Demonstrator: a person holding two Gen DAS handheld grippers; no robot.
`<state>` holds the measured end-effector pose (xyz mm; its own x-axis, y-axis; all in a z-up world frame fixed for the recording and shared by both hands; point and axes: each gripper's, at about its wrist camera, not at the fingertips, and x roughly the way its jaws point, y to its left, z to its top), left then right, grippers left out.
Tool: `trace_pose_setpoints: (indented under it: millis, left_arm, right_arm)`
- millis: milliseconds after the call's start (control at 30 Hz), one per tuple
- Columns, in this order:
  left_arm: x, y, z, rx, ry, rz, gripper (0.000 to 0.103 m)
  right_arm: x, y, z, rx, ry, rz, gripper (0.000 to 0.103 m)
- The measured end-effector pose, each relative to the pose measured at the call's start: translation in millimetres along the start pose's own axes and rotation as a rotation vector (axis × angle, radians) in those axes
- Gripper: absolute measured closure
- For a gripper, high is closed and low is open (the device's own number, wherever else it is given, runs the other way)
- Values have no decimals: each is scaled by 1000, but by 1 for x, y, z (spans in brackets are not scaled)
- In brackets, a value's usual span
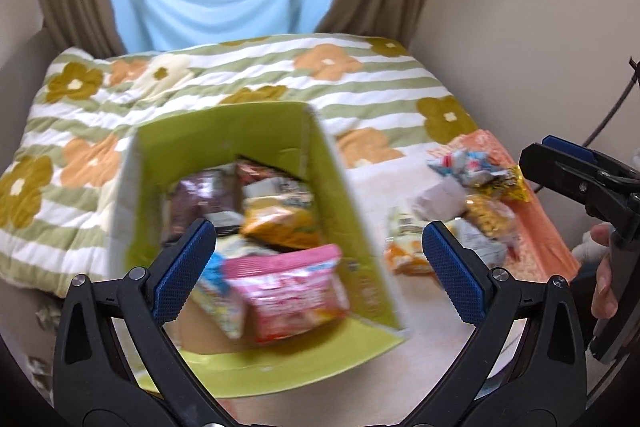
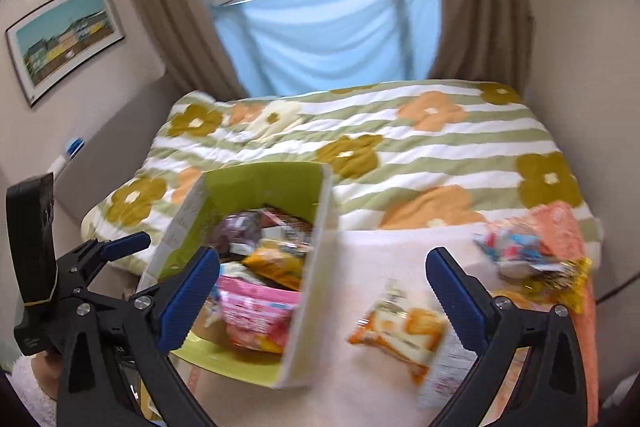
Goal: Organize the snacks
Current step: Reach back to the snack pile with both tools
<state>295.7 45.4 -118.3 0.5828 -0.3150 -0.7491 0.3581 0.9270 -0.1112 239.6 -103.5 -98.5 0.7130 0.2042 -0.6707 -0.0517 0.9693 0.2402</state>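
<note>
An open green cardboard box (image 1: 224,131) stands in front of me, filled with several snack packets. A pink packet (image 1: 288,291) lies nearest, with an orange one (image 1: 280,223) behind it. My left gripper (image 1: 320,267) hovers open over the box mouth and holds nothing. My right gripper (image 2: 324,287) is open and empty too, straddling the box's right wall (image 2: 316,267). An orange-and-white packet (image 2: 400,327) lies loose right of the box, close to the right finger (image 2: 456,291). More loose snacks (image 2: 532,259) are piled at the far right. The image is blurred.
A bed with a green-striped flower quilt (image 1: 280,75) fills the space behind the box. An orange cloth (image 1: 532,227) lies under the loose pile by the right wall. Brown curtains and a blue cloth (image 2: 332,39) hang at the window. A hand (image 1: 600,291) holds the right gripper's handle.
</note>
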Motion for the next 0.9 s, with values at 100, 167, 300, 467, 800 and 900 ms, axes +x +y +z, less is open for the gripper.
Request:
trace_pose_setpoints:
  millis: [100, 167, 300, 467, 800, 900]
  left_arm:
    - [11, -34, 1, 0, 19, -16, 1]
    - [19, -58, 2, 8, 39, -18, 1]
    - [48, -100, -2, 13, 130, -5, 1]
    - [85, -137, -9, 42, 226, 70, 1]
    - [153, -158, -15, 144, 412, 147, 1]
    - [174, -164, -17, 198, 474, 147, 1]
  right_arm:
    - [-11, -29, -1, 21, 0, -20, 0]
    - [-16, -52, -6, 39, 18, -17, 0]
    - [-21, -93, -17, 52, 68, -13, 0]
    - [-21, -143, -41, 85, 141, 24, 0]
    - [11, -193, -99, 146, 316, 121, 0]
    - [22, -198, -115, 188, 346, 136, 0]
